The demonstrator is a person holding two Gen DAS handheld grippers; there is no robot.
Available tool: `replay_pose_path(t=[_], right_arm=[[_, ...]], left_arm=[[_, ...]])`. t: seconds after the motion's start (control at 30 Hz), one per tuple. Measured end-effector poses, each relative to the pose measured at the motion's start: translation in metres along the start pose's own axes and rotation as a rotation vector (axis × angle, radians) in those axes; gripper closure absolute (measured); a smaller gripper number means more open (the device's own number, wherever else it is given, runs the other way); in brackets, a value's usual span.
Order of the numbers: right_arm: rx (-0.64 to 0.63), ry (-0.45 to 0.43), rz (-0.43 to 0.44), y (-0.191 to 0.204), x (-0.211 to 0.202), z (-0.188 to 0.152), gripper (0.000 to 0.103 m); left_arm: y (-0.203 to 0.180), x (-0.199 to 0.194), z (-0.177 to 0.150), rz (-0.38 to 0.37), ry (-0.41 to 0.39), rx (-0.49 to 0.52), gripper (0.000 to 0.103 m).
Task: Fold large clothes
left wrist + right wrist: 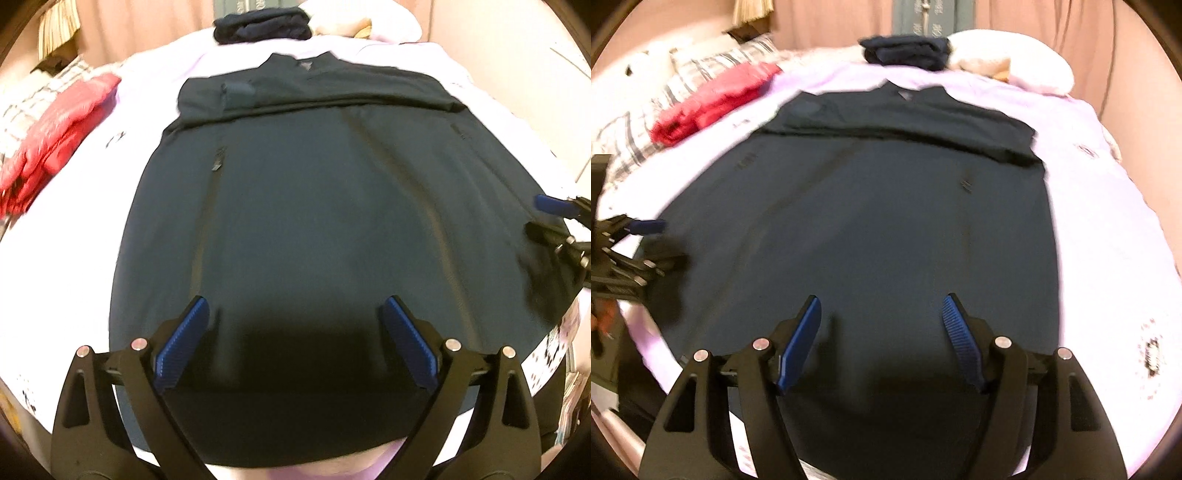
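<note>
Nearest to us, the left gripper (293, 314) hangs over the near hem of the dark jacket (325, 206), its blue pads (184, 343) spread wide with nothing pinched between them; only the cloth lies below. Our right gripper (881, 314) is likewise spread, its jaws apart above the same hem and gripping nothing, though it stands somewhat narrower than the left. In the left wrist view the right gripper shows at 3 o'clock, over the jacket's edge; in the right wrist view the left one sits at 9 o'clock. We see the jacket laid flat on the bed (74, 266), which is covered in a pale lilac sheet. The garment is a deep blue-green, smooth across the body, with its collar at 12 o'clock and its hem toward us. Both sleeves appear folded across the chest, forming a thicker dark band just below the collar. A small triangular mark sits at the neck, and short zipped pockets show on either side of the body, with faint seams running down. At 10 o'clock lies a red garment (55, 144), bunched beside a checked pillow (701, 70). Beyond the collar, at 12 o'clock, a folded navy pile (262, 24) rests near a white pillow (1015, 55).
</note>
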State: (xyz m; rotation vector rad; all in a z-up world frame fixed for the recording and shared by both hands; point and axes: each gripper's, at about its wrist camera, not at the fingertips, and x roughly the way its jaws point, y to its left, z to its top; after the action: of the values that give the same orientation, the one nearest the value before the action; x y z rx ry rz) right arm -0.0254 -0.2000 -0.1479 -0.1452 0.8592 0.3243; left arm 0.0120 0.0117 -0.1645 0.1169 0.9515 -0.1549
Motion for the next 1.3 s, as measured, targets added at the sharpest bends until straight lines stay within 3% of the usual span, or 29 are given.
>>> replay_pose_path(t=[0.23,0.43,0.63,0.7,0.77,0.97,1.3], right_arm=[[-0.055,0.053,-0.025,0.037,0.035,-0.010,0.034],[-0.009,0.040,0.017,0.017,0.015,-0.032,0.026],[0.004,0.027,-0.038,0.003,-0.016,-0.052,0.027],[0.022,0.020,-0.081,-0.006,-0.025,-0.054,0.027],[0.084,0.003,-0.063,-0.021,-0.033,-0.054,0.027],[0.392,-0.033,0.014,-0.079,-0.044,-0.053,0.026],[0.634,-0.002,0.112,-0.130,-0.027,-0.055,0.026]], left_arm=[[-0.021,0.022,-0.004,-0.002,0.014,0.003,0.005],[0.004,0.003,-0.034,-0.077,-0.009,-0.045,0.002],[0.028,-0.026,-0.058,-0.087,-0.036,-0.088,0.002],[0.043,-0.038,-0.063,-0.058,-0.052,-0.136,0.002],[0.064,-0.051,-0.063,-0.053,-0.085,-0.196,0.002],[0.139,-0.061,-0.069,-0.143,-0.130,-0.488,0.002],[0.182,-0.031,-0.079,-0.298,-0.079,-0.631,0.002]])
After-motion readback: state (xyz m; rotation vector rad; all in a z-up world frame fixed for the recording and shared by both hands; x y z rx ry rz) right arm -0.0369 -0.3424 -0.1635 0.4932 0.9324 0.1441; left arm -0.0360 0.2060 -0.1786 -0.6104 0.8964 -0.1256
